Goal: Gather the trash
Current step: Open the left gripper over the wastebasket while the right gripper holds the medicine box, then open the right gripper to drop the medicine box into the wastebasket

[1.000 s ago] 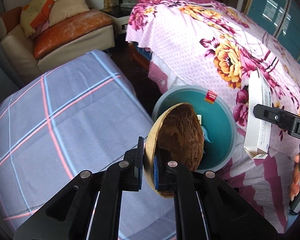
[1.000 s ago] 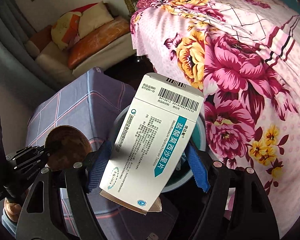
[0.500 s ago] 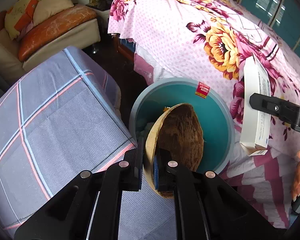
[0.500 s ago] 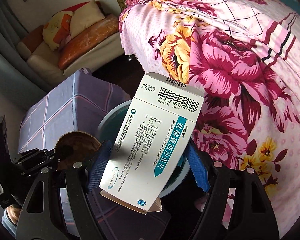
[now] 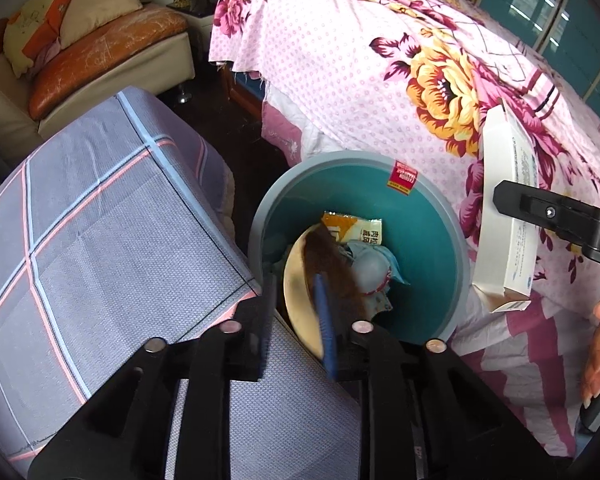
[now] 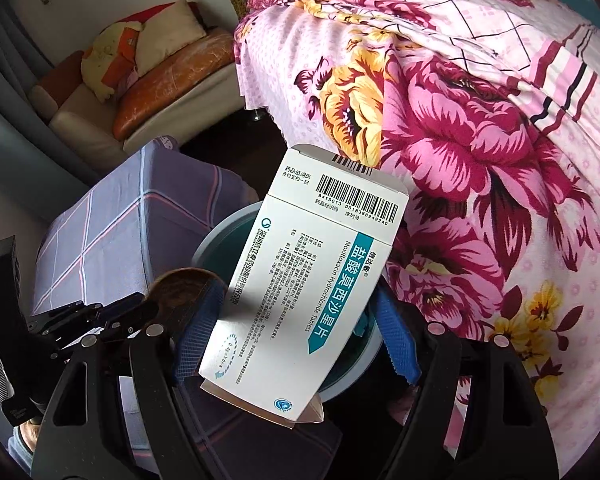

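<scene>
A cream sofa [image 5: 100, 64] with orange cushions sits at upper left. A floral-covered bed [image 5: 400, 60] fills the right, and teal panels [image 5: 560, 12], perhaps cabinet doors, show at upper right. The floor [image 5: 228, 128] is dark.

**Handheld gripper pair: outward appearance**

Left black plastic two-finger gripper [image 5: 296, 320]: angular cut-out arms, round silvery rivets, ribbed blue pads [image 5: 325, 320].
Right black plastic two-finger gripper [image 6: 296, 332]: matching frame and rivets, blue toothed pads [image 6: 396, 340], white lettering on its side.

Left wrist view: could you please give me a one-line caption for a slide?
Left gripper opening around a coconut shell over the teal bin, while the right gripper holds a white medicine box beside it.
</scene>
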The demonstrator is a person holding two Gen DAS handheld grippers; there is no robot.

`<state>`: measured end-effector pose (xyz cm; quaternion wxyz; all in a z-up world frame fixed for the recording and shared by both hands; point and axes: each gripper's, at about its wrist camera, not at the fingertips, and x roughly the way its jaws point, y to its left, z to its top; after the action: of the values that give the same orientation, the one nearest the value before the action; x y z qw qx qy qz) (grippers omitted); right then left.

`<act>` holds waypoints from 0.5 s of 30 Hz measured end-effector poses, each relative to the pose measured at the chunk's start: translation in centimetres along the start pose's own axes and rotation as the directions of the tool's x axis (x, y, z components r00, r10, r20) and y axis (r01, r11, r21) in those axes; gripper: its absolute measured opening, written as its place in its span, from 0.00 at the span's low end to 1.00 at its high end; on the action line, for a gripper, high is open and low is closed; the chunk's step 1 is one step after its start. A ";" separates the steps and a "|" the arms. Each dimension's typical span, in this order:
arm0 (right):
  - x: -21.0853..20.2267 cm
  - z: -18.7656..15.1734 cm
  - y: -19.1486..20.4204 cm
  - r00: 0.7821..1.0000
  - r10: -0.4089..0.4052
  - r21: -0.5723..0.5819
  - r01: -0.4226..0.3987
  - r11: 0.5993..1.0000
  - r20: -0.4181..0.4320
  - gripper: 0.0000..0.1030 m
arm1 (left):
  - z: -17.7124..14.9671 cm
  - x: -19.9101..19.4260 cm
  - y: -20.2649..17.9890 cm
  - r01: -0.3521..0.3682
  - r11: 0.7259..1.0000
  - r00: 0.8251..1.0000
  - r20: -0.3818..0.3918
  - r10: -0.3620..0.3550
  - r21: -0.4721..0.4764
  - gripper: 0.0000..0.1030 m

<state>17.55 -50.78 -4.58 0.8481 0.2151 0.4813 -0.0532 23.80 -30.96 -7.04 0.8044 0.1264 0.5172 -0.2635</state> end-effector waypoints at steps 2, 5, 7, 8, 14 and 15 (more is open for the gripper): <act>0.1 0.0 0.0 1.000 -0.002 0.000 0.002 1.000 -0.003 0.70 | -0.2 -0.4 0.1 0.001 1.000 1.000 0.015 0.000 -0.004 0.41; 0.1 0.0 0.0 1.000 -0.002 -0.001 0.002 1.000 -0.008 0.70 | -0.5 -1.2 0.2 -0.007 1.000 0.999 0.037 0.007 -0.008 0.55; 0.1 -0.1 0.1 1.000 -0.002 -0.004 0.002 1.000 -0.009 0.70 | -0.7 -1.8 0.3 0.005 1.000 0.999 0.048 -0.005 -0.017 0.69; 0.1 -0.1 0.2 1.000 -0.001 -0.007 0.001 1.000 -0.011 0.70 | -0.9 -2.1 0.4 0.006 1.000 0.999 0.053 -0.005 -0.023 0.75; 0.4 -0.1 0.9 1.000 -0.002 -0.021 0.002 1.000 -0.021 0.70 | -2.0 -4.3 1.3 0.008 0.999 0.994 0.109 -0.002 -0.053 0.95; 0.4 -0.1 1.1 1.000 -0.002 -0.024 0.001 1.000 -0.022 0.70 | -2.2 -4.6 1.6 0.010 0.998 0.994 0.110 -0.003 -0.062 0.95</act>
<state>18.02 -49.74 -4.64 0.8452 0.2052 0.4914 -0.0457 21.53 -27.32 -3.99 0.8345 0.0848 0.4804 -0.2562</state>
